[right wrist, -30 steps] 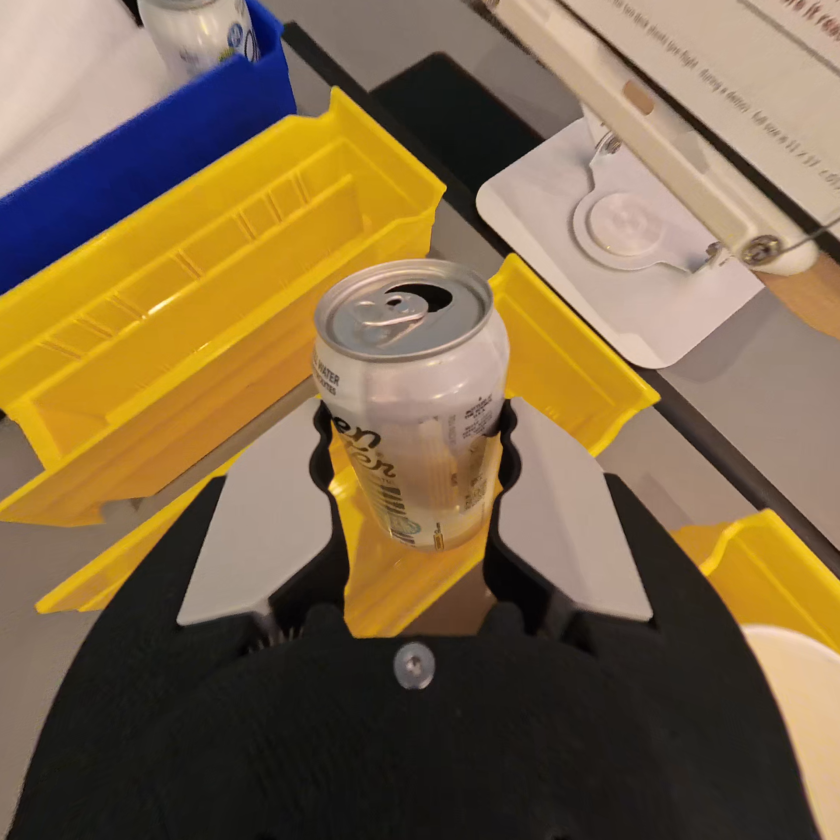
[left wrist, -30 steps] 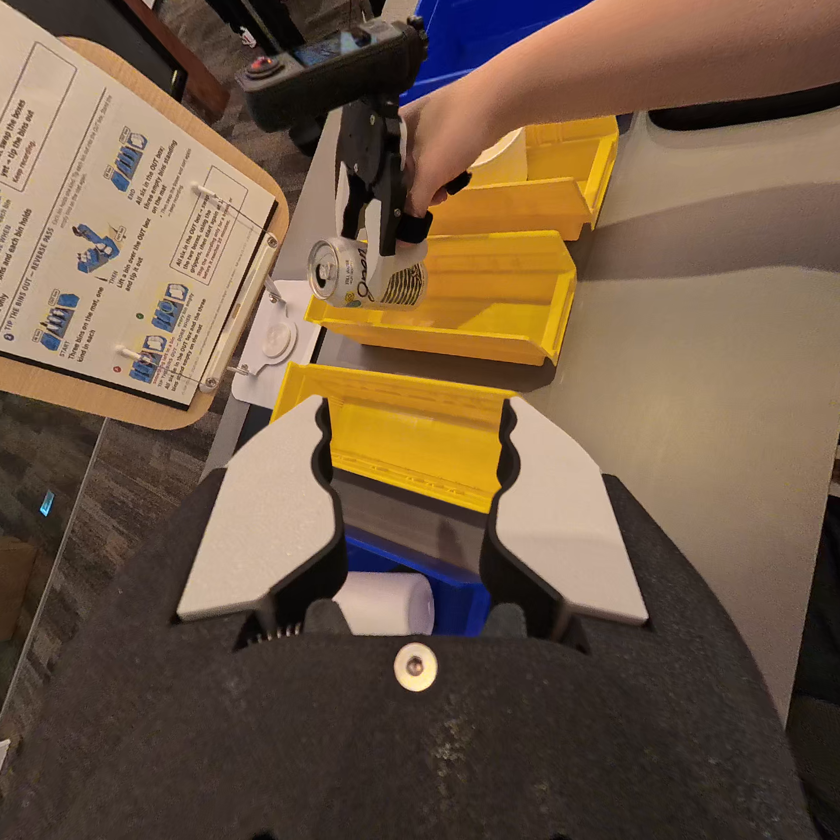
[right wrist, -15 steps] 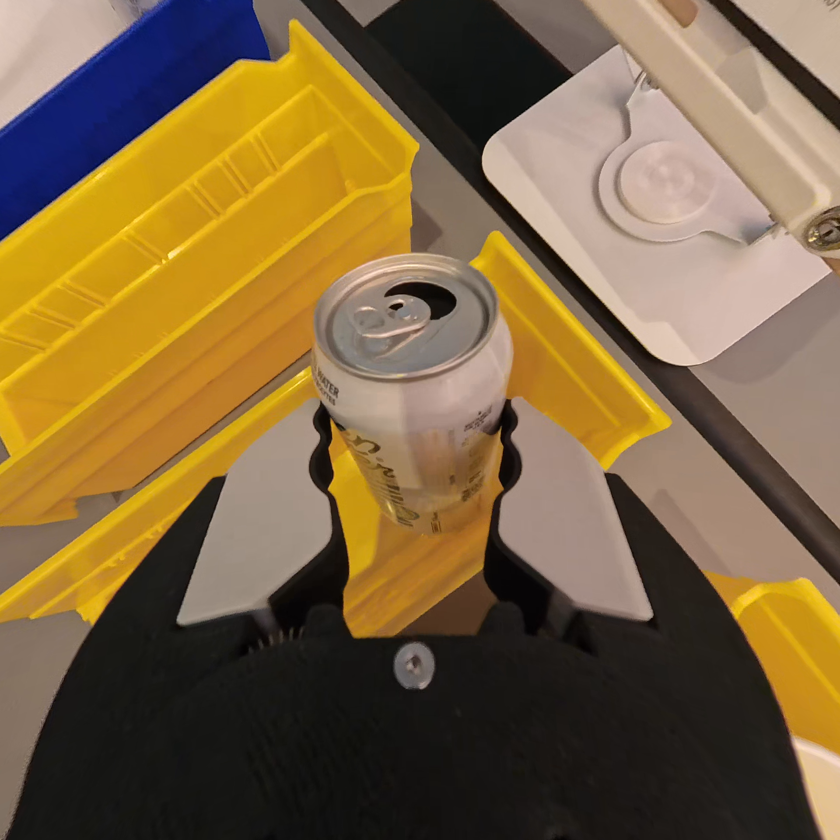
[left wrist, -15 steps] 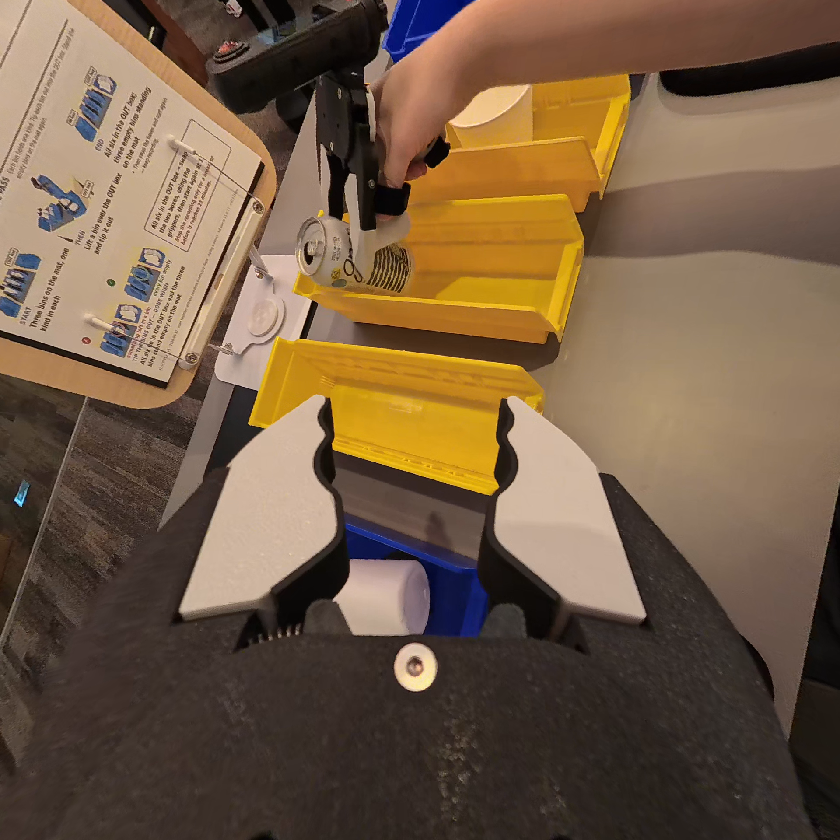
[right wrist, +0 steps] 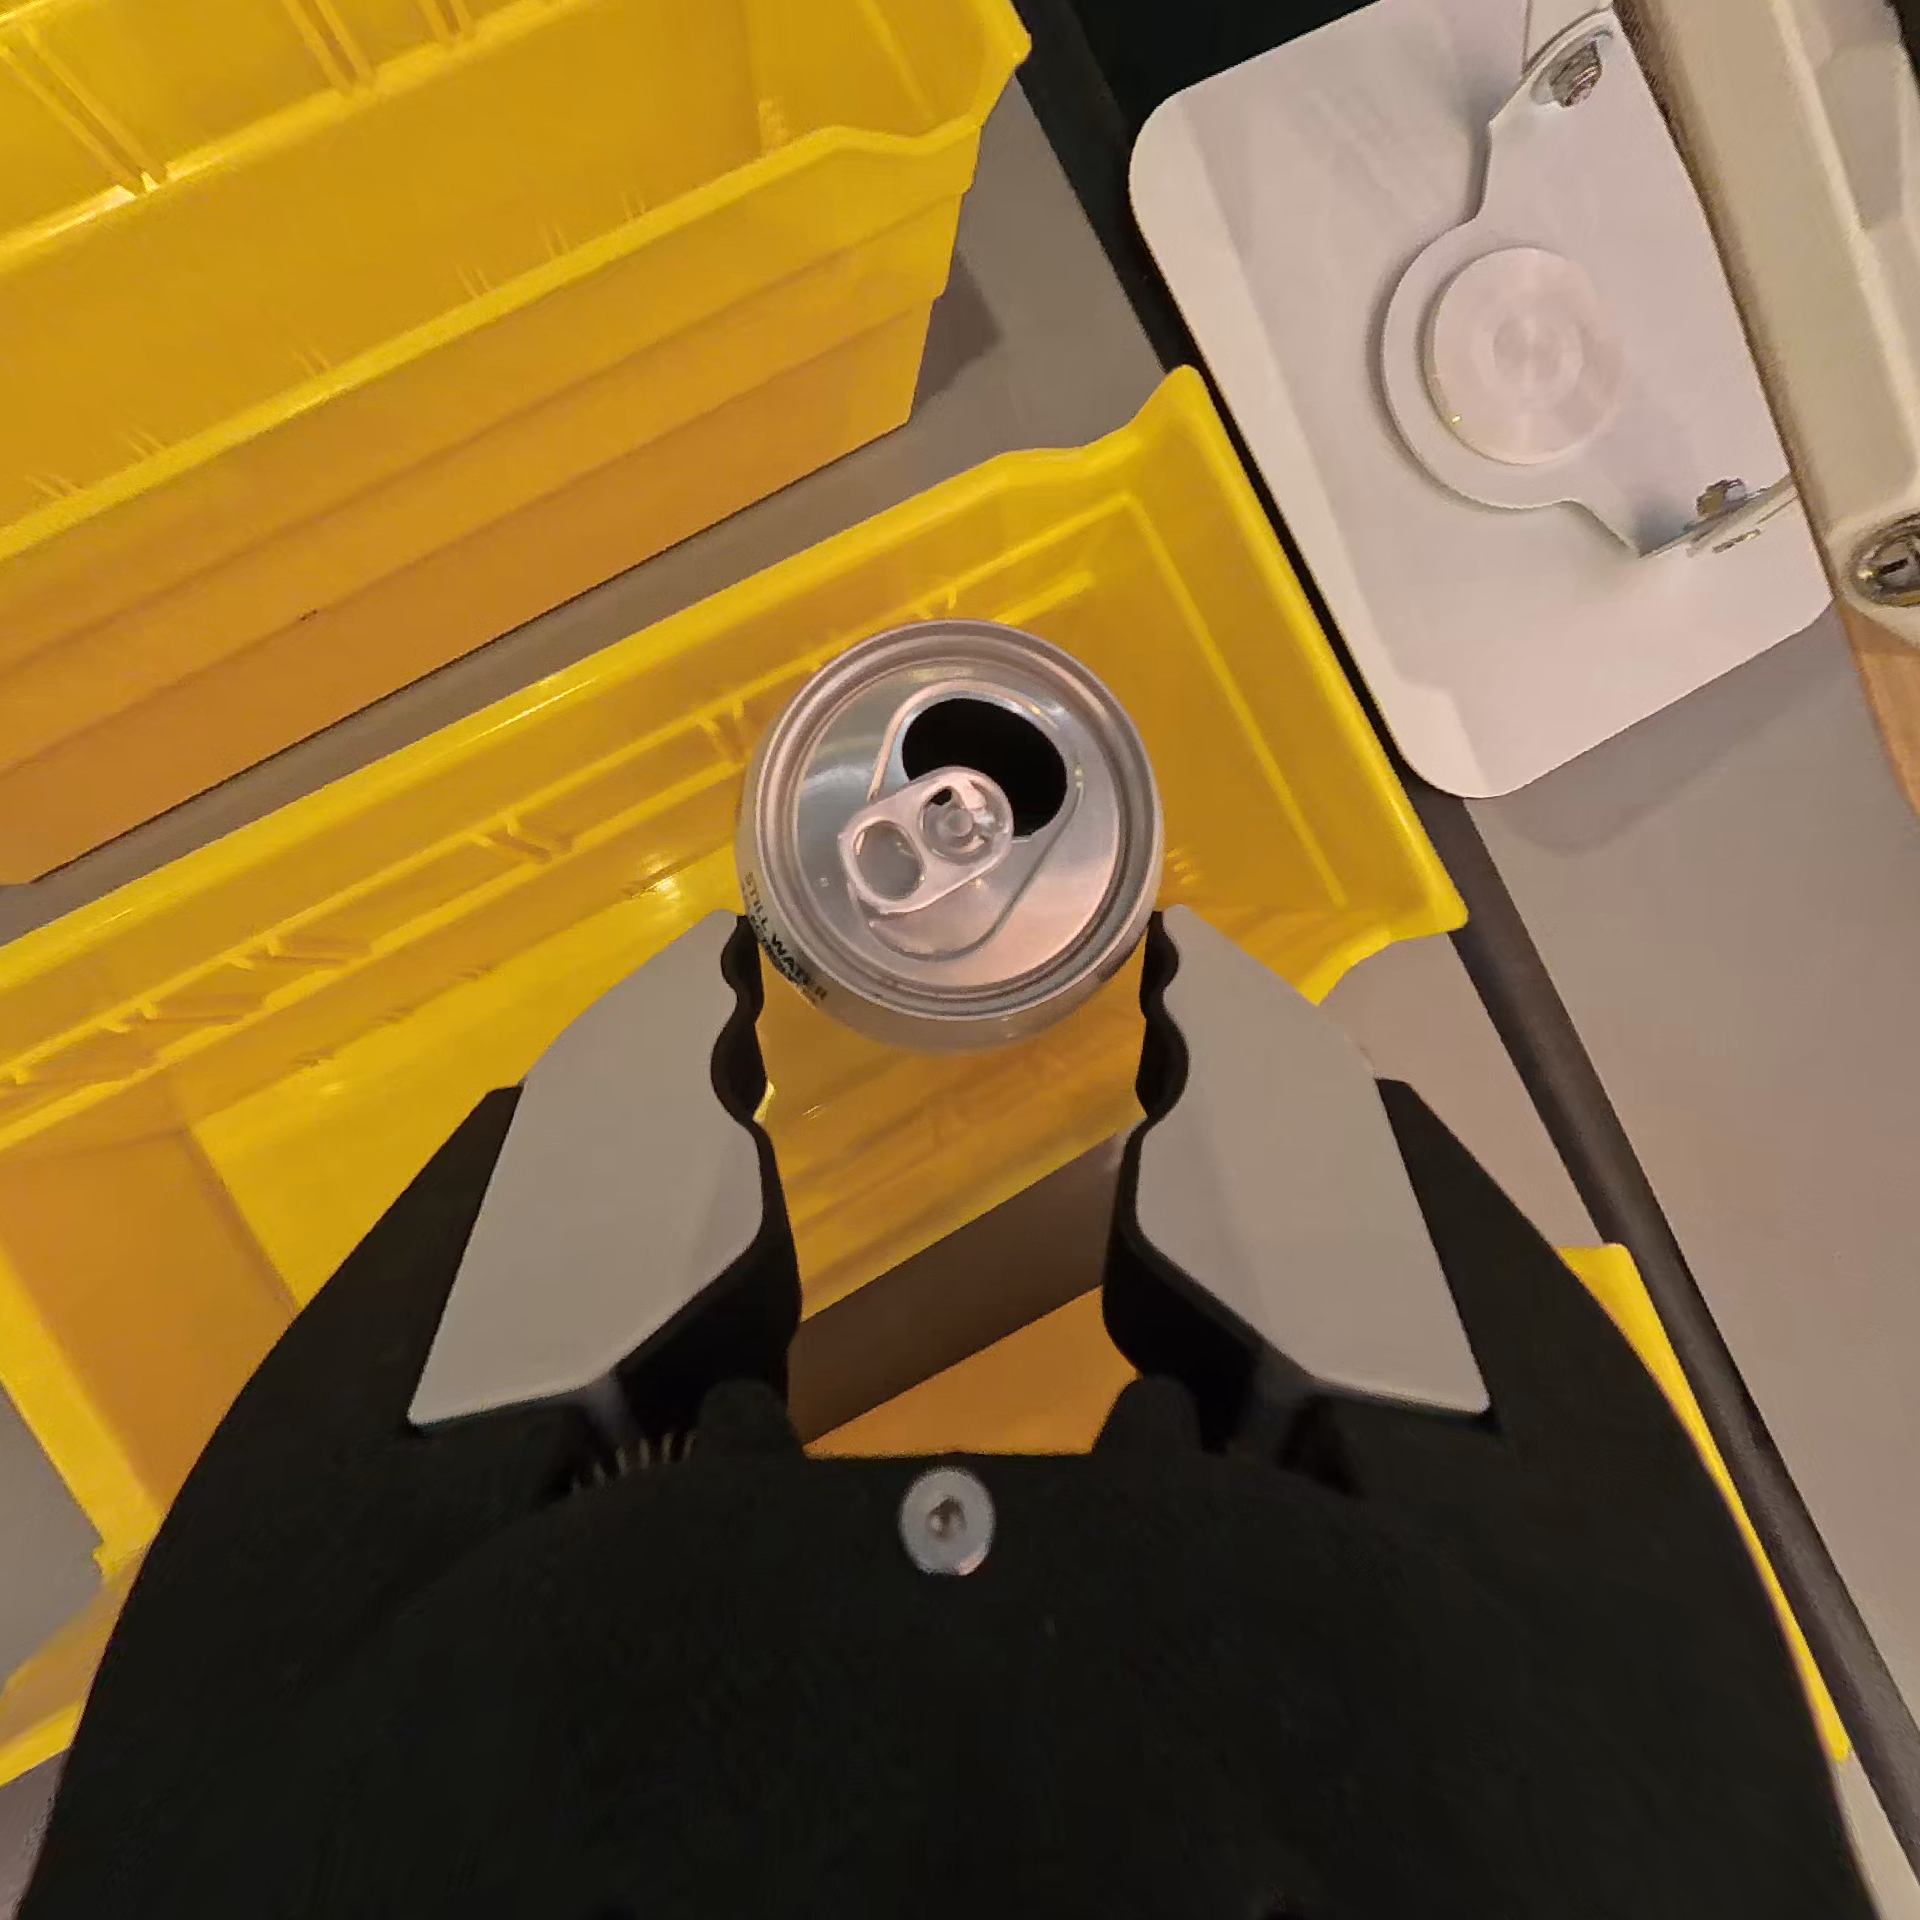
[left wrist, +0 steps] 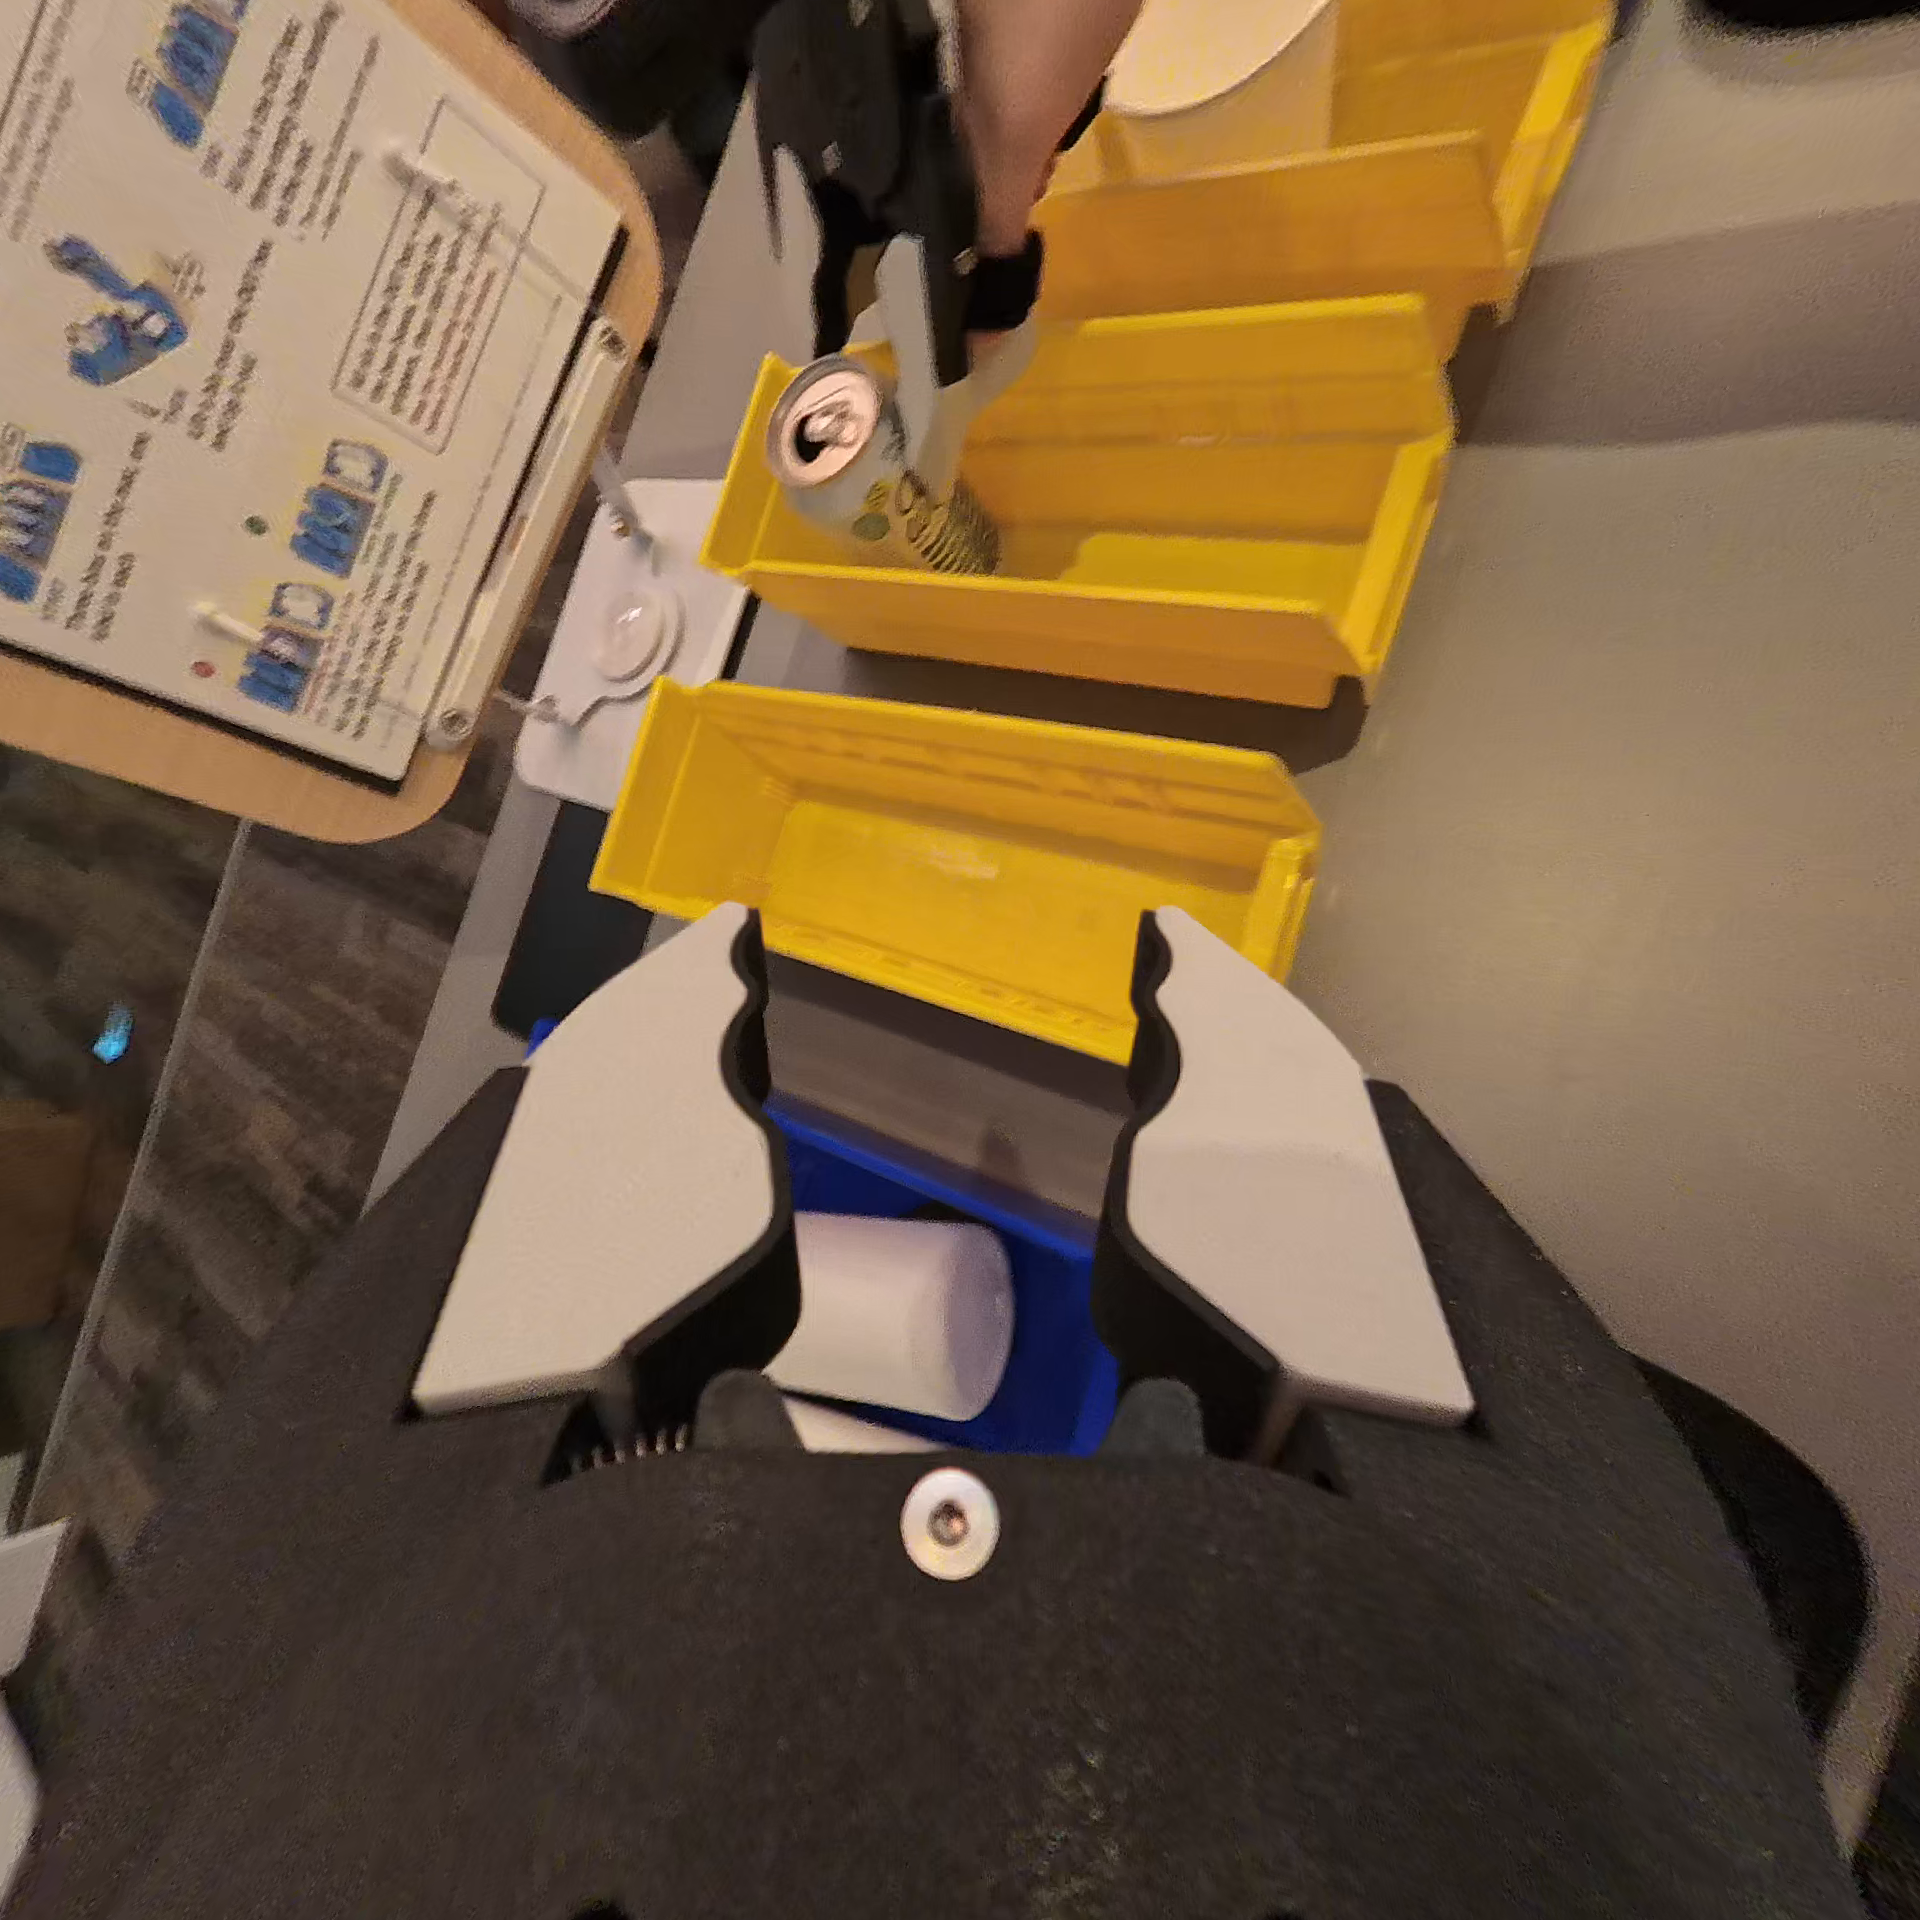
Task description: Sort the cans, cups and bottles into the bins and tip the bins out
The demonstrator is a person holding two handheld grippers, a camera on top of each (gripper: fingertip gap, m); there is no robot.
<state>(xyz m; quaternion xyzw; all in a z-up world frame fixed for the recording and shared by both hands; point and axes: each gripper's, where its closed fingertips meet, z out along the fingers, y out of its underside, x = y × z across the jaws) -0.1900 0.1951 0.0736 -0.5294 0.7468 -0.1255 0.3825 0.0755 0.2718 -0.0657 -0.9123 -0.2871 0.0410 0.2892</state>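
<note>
My right gripper is shut on a silver can with an open tab top, pinched at the very fingertips. The can's top faces the camera. It hangs tilted inside the middle yellow bin. The left wrist view shows the same can low in that bin, with the right gripper's finger across its body. My left gripper is open and empty. It hovers over a blue bin that holds a white cup lying on its side.
An empty yellow bin lies just past my left fingertips. A farther yellow bin holds a white cup. An instruction board on a white base plate stands at the table's left edge. Grey table spreads to the right. My right fingertips sit around 30 centimeters from my left ones.
My right gripper has gone down with the can into the middle yellow bin. The can has turned in the grasp, so its top now faces the camera. My left gripper has shifted slightly and stays open.
</note>
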